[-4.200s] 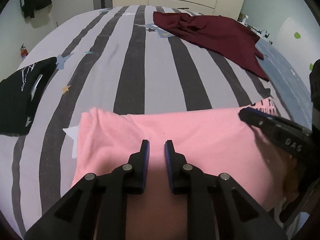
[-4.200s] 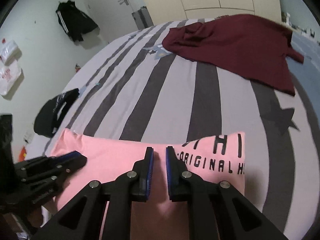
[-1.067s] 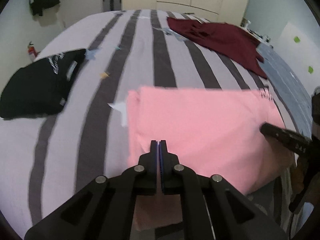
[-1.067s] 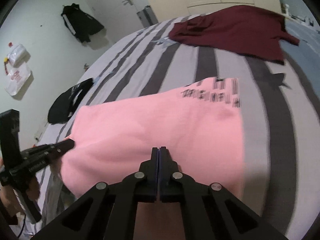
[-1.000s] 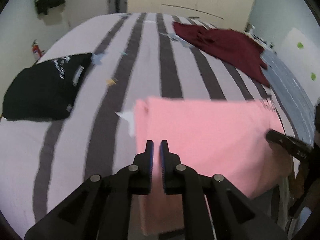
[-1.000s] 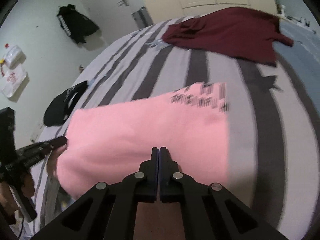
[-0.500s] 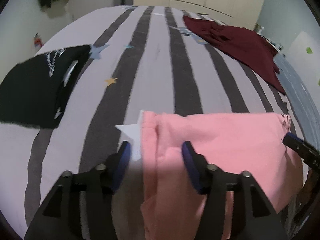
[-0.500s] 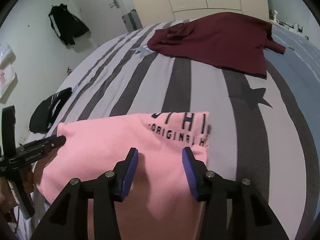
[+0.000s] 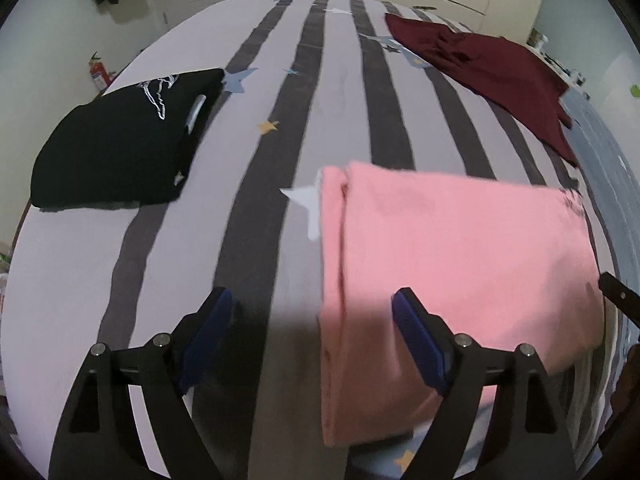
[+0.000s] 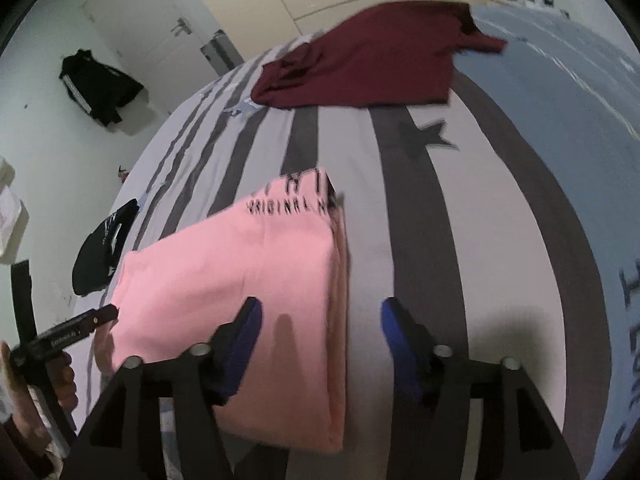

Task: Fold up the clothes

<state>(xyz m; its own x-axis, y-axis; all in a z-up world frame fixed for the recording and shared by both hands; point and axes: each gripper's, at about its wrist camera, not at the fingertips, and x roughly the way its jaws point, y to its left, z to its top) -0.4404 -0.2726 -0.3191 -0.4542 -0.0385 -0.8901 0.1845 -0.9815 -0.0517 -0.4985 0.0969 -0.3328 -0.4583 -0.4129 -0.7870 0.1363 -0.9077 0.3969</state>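
The folded pink garment (image 9: 452,264), soft knit in a rectangular stack, lay on the striped bedsheet (image 9: 256,216) at the near edge. The left gripper (image 9: 314,322) and the right gripper (image 10: 320,334) hung over it, jaws opening, pinching nothing. Only the right view showed its black lettering clearly.

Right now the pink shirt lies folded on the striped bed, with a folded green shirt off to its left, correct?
Not quite: the folded shirt left of the pink shirt on the striped bed is black, not green. The left wrist view shows it.
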